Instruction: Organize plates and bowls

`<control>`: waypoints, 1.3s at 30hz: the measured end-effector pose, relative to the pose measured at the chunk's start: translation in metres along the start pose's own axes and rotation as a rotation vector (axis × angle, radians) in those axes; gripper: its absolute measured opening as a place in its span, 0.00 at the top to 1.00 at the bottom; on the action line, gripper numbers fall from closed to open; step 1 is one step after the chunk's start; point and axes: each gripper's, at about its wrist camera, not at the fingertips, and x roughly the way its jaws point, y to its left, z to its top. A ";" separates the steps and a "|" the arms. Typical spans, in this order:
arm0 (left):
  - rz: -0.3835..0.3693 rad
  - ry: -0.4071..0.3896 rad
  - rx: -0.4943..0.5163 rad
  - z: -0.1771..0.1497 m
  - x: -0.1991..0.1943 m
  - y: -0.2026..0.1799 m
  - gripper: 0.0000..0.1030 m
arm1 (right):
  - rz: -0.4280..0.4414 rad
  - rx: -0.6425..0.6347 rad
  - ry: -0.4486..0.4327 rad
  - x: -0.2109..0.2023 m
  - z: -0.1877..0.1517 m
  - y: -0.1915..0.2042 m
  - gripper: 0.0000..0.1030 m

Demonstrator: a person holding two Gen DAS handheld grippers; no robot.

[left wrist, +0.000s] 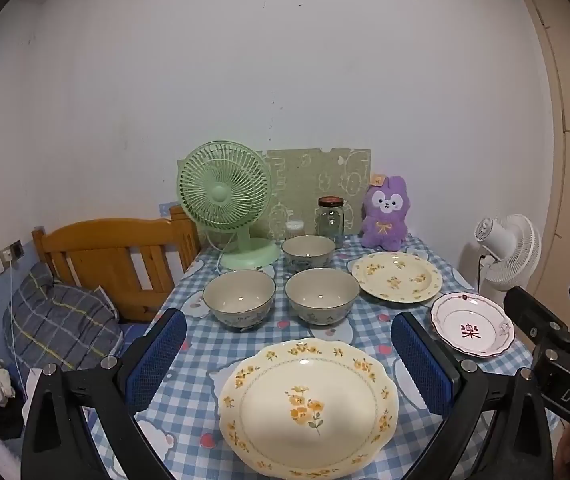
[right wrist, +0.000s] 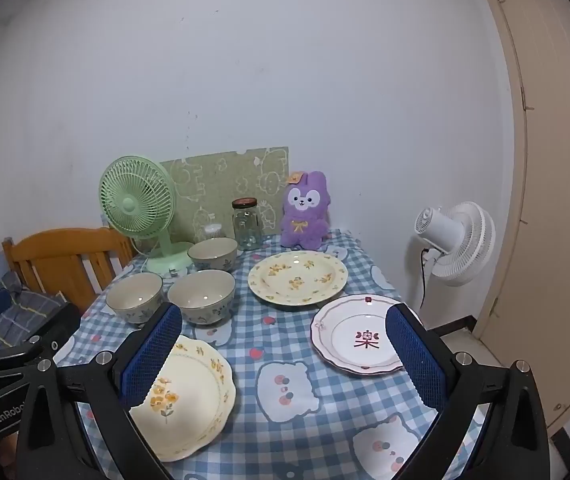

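A large cream plate with yellow flowers (left wrist: pixel 309 404) lies at the table's near edge; it also shows in the right wrist view (right wrist: pixel 189 396). My left gripper (left wrist: pixel 289 340) is open above it, empty. A second flowered plate (left wrist: pixel 397 276) (right wrist: pixel 297 277) lies far right. A white plate with a red character (left wrist: pixel 471 324) (right wrist: pixel 361 334) lies near right. Three bowls stand mid-table: left (left wrist: pixel 239 298) (right wrist: pixel 135 296), middle (left wrist: pixel 322 294) (right wrist: pixel 202 294), back (left wrist: pixel 308 251) (right wrist: pixel 213 253). My right gripper (right wrist: pixel 285 344) is open and empty, hovering between the near plate and the character plate.
A green desk fan (left wrist: pixel 225 196) (right wrist: pixel 137 200), a glass jar (left wrist: pixel 329 216) (right wrist: pixel 247 224), a small lidded pot (left wrist: pixel 294 229) and a purple plush (left wrist: pixel 385 212) (right wrist: pixel 305 210) stand along the back edge. A wooden bed frame (left wrist: pixel 113 256) is left; a white floor fan (left wrist: pixel 505 252) (right wrist: pixel 455 240) right.
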 end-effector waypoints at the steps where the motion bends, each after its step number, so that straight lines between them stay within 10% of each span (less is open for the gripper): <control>1: -0.011 0.007 -0.002 0.000 0.004 0.005 0.00 | -0.002 0.002 0.000 0.000 0.000 -0.001 0.00; 39: 0.016 0.018 0.019 -0.001 0.005 -0.008 0.00 | -0.001 0.013 0.022 0.007 -0.002 0.001 0.00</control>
